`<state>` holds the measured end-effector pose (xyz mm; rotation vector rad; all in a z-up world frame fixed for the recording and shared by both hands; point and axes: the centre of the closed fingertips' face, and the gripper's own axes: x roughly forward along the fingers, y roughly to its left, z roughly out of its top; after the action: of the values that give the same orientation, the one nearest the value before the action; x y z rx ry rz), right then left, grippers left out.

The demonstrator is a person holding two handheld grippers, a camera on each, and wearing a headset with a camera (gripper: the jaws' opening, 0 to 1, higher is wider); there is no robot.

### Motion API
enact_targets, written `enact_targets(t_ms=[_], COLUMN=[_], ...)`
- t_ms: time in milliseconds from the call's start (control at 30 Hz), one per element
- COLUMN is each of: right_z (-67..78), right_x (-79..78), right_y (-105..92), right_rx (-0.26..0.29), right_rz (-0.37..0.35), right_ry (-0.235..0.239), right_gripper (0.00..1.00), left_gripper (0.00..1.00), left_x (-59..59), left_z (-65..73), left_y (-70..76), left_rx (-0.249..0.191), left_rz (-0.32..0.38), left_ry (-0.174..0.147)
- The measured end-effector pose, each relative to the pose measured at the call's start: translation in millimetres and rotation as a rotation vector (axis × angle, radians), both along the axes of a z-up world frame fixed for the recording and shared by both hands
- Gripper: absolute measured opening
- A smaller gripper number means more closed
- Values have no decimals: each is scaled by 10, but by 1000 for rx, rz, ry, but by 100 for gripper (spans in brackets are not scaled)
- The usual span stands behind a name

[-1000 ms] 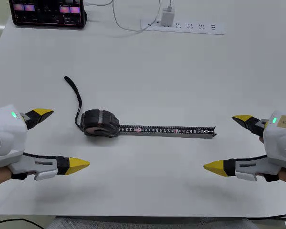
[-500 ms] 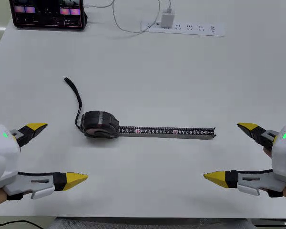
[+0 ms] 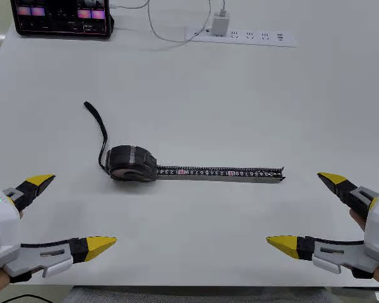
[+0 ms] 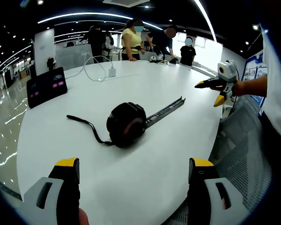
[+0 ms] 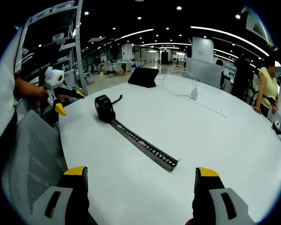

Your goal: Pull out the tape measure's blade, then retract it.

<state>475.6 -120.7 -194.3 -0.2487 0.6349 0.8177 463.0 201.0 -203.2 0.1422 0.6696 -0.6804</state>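
- Tape measure (image 3: pixel 131 164) lies untouched on the white desk (image 3: pixel 240 101), flanked by two grippers, both with empty jaws.
- Left gripper (image 3: pixel 72 211), at the near left edge of the desk, has its yellow-tipped jaws spread wide and holds nothing. It is well apart from the tape measure's dark case.
- Right gripper (image 3: pixel 303 209), at the near right edge, is likewise wide open and empty. Its jaws sit near the free end of the blade (image 3: pixel 221 173) but clear of it.
- In the left gripper view, the case sits straight ahead between the jaws, and the right gripper is held in a hand above the desk's far rim.
- In the right gripper view, the blade's hooked end points toward the camera, and the left gripper is held beyond the case.
- The blade is pulled out flat along the desk, running rightward from the case in the head view, with its printed scale facing up.
- A black wrist strap (image 3: pixel 101 129) trails from the case's left side toward the back of the desk.
- At the desk's far edge are a tablet (image 3: pixel 62 16) with a lit screen and a white power strip (image 3: pixel 249 36) with a charger (image 3: pixel 221 24) and cable (image 3: pixel 164 31) plugged in.
- Several people (image 4: pixel 131 40) stand beyond the desk in the left gripper view.
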Motion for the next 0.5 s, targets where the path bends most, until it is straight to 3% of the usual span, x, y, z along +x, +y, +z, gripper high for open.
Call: enact_targets(t_ms=[33, 267, 500], right_z=[-25, -78, -83], right_x=[-20, -86, -96], right_y=[-7, -18, -31], right_rx=[0, 2, -6], right_rz=[-4, -19, -20], right_ry=[7, 21, 25], right_gripper=[93, 94, 94], left_gripper=[96, 98, 97], left_x=[-22, -64, -35], left_z=[-5, -1, 18], left_y=[-6, -21, -22], left_rx=[-15, -19, -21], left_rz=[9, 23, 27], left_ry=[12, 12, 5])
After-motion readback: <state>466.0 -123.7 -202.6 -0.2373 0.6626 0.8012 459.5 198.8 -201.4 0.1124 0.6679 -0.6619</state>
